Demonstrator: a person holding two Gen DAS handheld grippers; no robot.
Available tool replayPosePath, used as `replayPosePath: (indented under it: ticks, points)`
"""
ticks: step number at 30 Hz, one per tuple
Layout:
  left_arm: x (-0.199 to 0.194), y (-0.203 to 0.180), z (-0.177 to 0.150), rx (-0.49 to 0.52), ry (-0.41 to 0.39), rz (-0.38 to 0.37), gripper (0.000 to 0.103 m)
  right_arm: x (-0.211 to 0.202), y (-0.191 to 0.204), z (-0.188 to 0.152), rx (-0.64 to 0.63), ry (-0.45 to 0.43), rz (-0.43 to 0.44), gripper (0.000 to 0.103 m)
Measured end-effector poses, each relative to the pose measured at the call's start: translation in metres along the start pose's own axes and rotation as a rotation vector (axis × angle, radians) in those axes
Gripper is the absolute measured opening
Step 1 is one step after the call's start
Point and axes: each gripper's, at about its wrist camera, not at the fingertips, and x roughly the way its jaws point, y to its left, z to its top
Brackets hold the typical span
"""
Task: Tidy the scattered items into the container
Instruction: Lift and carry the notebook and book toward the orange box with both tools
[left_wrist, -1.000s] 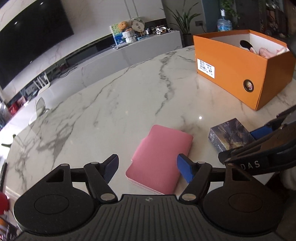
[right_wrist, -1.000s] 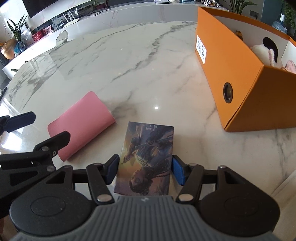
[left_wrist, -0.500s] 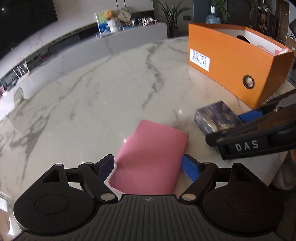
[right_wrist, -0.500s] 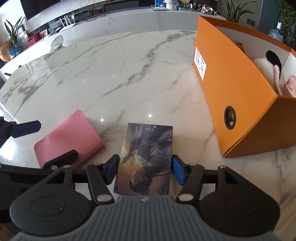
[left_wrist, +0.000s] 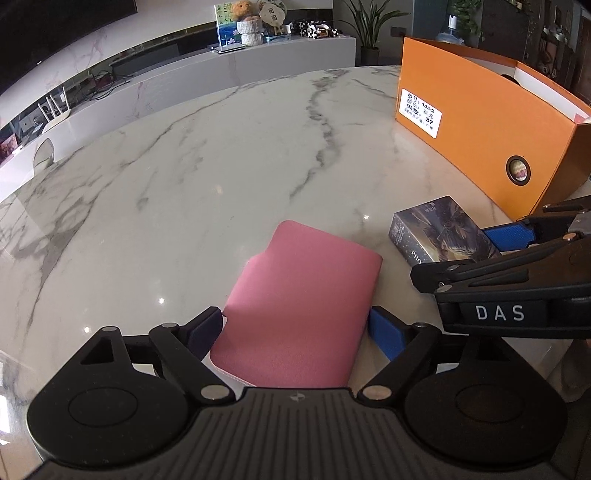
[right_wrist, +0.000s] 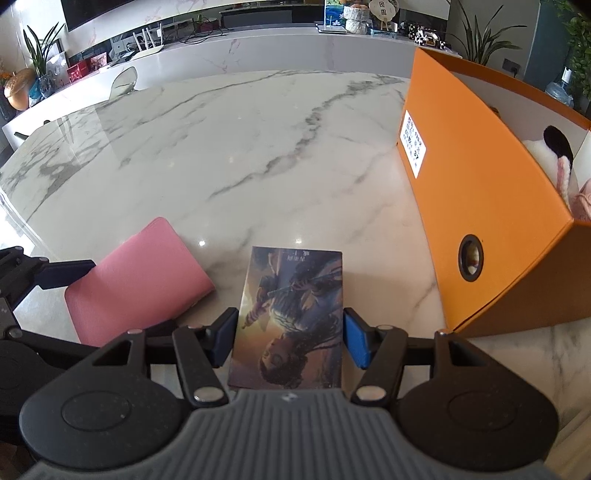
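Observation:
A pink notebook (left_wrist: 303, 302) lies flat on the marble table (left_wrist: 221, 166). My left gripper (left_wrist: 295, 328) straddles its near end. The jaws are opening, and the blue pads stand just off its two long edges. A small dark illustrated book (right_wrist: 291, 314) lies to the right of the notebook, low at the tabletop. My right gripper (right_wrist: 290, 339) is shut on the book, with a pad against each long side. The orange cardboard box (right_wrist: 480, 192) stands open-topped at the right, beyond both items. A soft toy (right_wrist: 546, 155) lies in it.
In the left wrist view the right gripper's black frame (left_wrist: 517, 291) crosses close on the right, over the book (left_wrist: 443, 232). The table's rim runs along the far side, with a grey sideboard (left_wrist: 258, 62), plants and a TV behind it. The marble beyond both items is bare.
My left gripper has come forward and down over the pink notebook, and its jaws have spread to either side of it. The book has kept its place between the right pads.

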Motion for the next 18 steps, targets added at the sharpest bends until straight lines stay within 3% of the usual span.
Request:
replayPosePath:
  ticks: [8,18]
  points:
    - [-0.007,-0.006,-0.001,-0.05,0.017,0.059,0.099,-0.005,-0.006,-0.002,0.043,0.023,0.004,0.062]
    - [-0.043,-0.008,-0.004,-0.072,-0.053,0.11,0.099,-0.034,-0.009,-0.007,0.062,-0.021,0.028,0.061]
